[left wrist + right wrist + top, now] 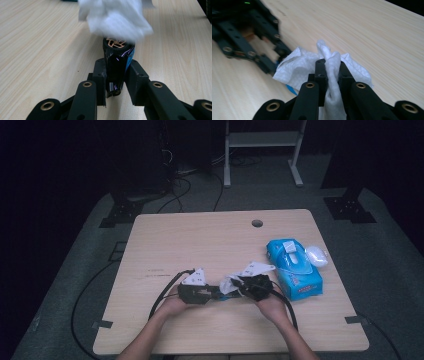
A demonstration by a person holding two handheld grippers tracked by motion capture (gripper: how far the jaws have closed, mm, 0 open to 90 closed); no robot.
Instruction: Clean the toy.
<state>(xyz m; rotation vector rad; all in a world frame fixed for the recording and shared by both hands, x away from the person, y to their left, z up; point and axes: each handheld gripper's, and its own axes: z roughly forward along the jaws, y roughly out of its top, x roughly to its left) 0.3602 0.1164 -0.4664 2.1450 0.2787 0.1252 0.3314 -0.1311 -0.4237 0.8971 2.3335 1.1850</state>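
Observation:
In the left gripper view my left gripper (116, 68) is shut on a small black and blue object (117, 62) with a gold emblem on its far end. A crumpled white wipe (115, 18) presses on that end. The right gripper view has my right gripper (331, 65) shut on the white wipe (299, 66), with the left gripper (249, 37) blurred at the upper left. Seen from the high view, the left gripper (220, 293) and right gripper (239, 285) meet tip to tip near the table's front middle, the wipe (229, 283) bunched between them.
A blue pack of wipes (295, 267) lies at the right of the wooden table (200, 240), with a white rounded thing (316, 255) beside it. A cable hole (257, 223) sits near the far edge. Cables trail from both grippers.

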